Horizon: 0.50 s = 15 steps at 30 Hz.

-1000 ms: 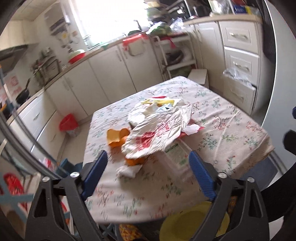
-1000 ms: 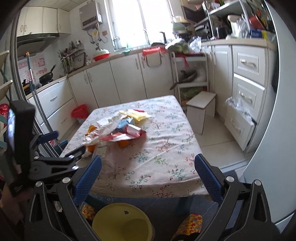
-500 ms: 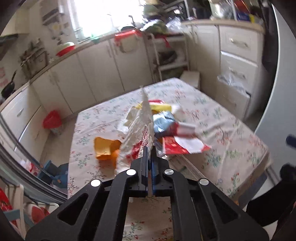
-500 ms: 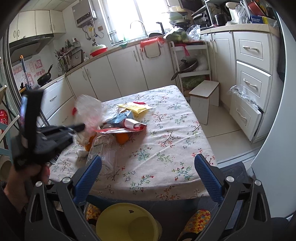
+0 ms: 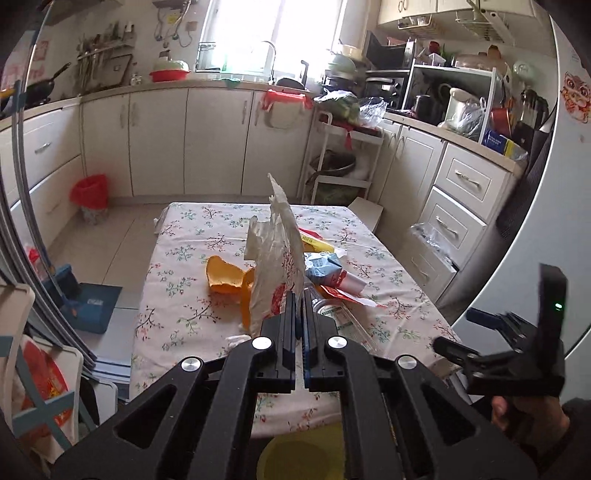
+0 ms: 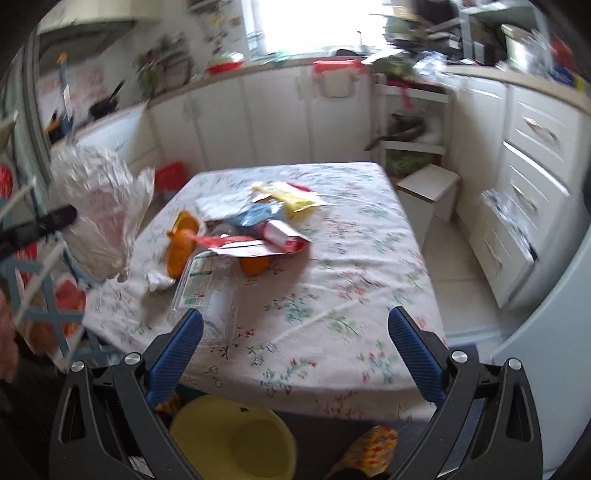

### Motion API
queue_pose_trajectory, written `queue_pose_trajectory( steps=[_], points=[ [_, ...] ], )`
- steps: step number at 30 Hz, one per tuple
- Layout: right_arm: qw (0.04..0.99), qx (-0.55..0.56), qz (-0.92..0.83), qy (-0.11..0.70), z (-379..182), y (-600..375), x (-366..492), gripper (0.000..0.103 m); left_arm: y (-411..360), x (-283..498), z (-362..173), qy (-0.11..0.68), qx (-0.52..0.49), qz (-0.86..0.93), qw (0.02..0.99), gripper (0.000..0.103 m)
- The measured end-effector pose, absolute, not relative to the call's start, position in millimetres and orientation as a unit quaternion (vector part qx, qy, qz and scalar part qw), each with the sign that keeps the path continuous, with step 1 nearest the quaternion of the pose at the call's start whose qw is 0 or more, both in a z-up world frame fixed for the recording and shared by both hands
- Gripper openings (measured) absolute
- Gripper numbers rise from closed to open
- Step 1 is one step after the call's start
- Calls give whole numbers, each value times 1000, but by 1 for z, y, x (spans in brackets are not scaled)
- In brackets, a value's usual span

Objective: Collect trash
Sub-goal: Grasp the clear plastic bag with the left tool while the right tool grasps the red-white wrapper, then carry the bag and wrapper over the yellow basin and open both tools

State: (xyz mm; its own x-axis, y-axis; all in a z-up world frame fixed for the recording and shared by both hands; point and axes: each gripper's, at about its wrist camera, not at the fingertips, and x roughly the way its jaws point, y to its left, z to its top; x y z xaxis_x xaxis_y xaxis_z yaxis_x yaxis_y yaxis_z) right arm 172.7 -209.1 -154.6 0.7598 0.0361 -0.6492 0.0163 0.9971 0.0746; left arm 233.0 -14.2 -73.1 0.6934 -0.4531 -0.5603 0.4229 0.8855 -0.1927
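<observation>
Here the left gripper point(image 5: 299, 295) pinches a plastic bag point(image 5: 277, 254) aloft.

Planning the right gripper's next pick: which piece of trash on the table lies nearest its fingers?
The clear plastic container with the green label, lying just ahead of the right gripper; everything else sits farther back.

Home kitchen: white cabinets point(image 5: 218, 140), sink tap point(image 5: 271, 55) under a bright window point(image 5: 273, 33), floral-clothed table point(image 5: 184, 258), hanging utensils point(image 5: 96, 51).

Left gripper point(image 5: 299, 295): jaws closed, pinching a bag point(image 5: 275, 254). Right gripper point(image 6: 295, 332): jaws wide apart, empty.
</observation>
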Motion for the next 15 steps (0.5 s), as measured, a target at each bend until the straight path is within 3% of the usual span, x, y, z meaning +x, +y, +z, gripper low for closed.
queue_pose_trajectory(
  steps=[7,9,11,12,13,14,15],
  points=[
    [924,-70,47,372,-171,-171,220,96,-5,226,-78,312,-36,-250,916,2],
    [918,-69,59,386,-181,-171,234,81,-6,225,-77,310,-36,-252,916,2],
    [910,-51,71,406,-190,-177,244,46,-5,225,-78,310,-39,-255,915,2],
    [907,-37,76,412,-195,-181,247,36,-5,226,-78,310,-39,-256,915,2],
    [904,-18,79,420,-199,-187,248,15,-5,226,-79,311,-38,-257,914,2],
    [902,-4,82,423,-199,-193,249,6,-6,226,-79,311,-36,-258,914,2],
    [902,10,82,424,-197,-199,251,4,-5,226,-80,312,-35,-260,913,2]
  ],
)
